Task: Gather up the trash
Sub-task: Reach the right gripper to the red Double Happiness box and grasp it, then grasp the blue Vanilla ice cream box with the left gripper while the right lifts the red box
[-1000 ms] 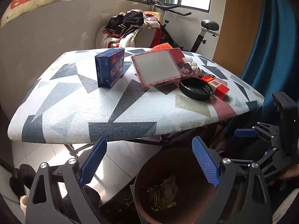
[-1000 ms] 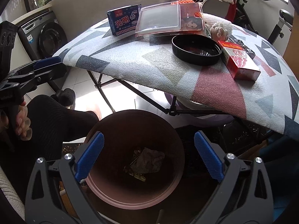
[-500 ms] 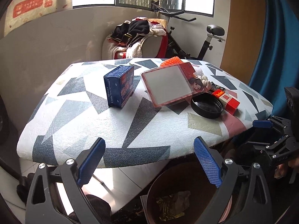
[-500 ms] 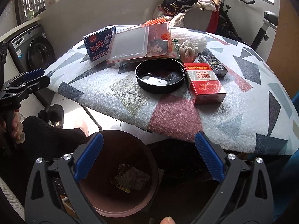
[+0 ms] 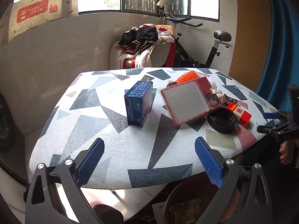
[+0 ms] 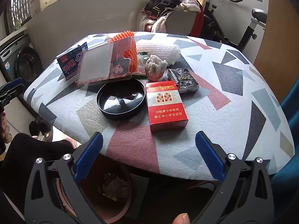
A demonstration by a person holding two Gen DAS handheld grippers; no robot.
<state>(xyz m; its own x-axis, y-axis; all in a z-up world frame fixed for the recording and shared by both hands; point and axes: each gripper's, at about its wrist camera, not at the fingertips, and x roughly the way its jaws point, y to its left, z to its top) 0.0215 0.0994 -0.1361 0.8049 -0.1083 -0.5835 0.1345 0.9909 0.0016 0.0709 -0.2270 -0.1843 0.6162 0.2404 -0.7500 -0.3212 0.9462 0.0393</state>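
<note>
A brown trash bin with crumpled wrappers inside stands on the floor under the table's near edge; it also shows in the right wrist view. On the patterned table lie a blue box, a red-rimmed plastic package, a black lid, a red cigarette pack, a crumpled tissue and a dark wrapper. My left gripper is open and empty at the table's near edge. My right gripper is open and empty, just short of the cigarette pack.
An orange spiky brush and a white foam net lie behind the package. A chair piled with clothes and an exercise bike stand beyond the table. A washing machine is at the left.
Both grippers have risen from over the bin to table height and tilted up toward the tabletop. Both stayed open and empty.
</note>
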